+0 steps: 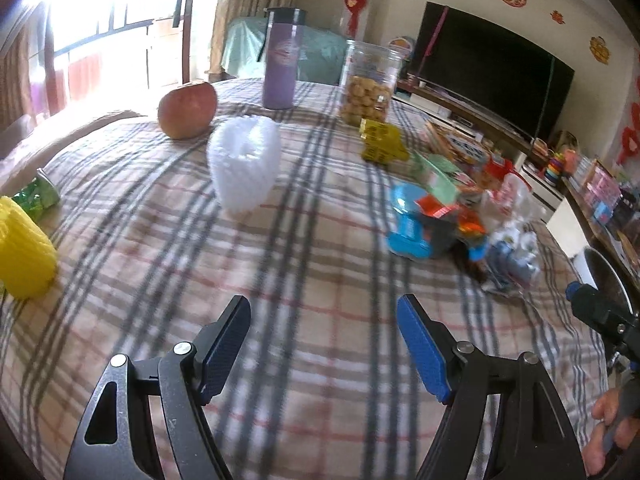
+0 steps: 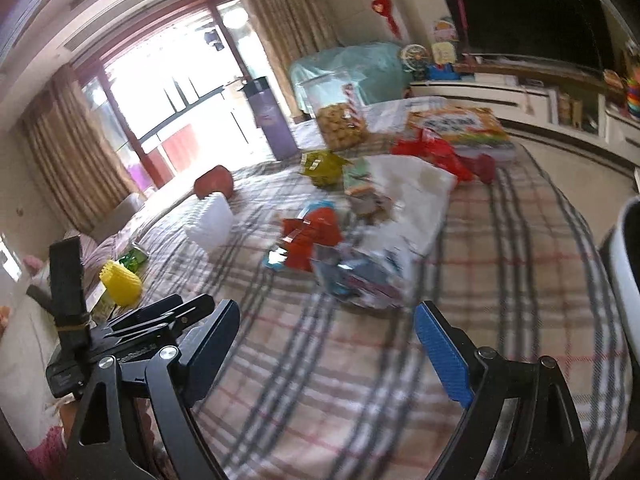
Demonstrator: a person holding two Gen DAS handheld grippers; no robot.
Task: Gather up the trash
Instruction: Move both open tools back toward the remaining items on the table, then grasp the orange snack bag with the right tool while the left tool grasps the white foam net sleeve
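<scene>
While both grippers, left and right, gape empty over the plaid bench, wrappers lie ahead.

Plaid tablecloth, red apple, yellow foam net

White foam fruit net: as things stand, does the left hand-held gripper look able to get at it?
Probably yes. The left hand-held gripper is open and empty, and only bare plaid cloth lies between it and the white foam net. The apple sits behind the net, not in the path.
</scene>
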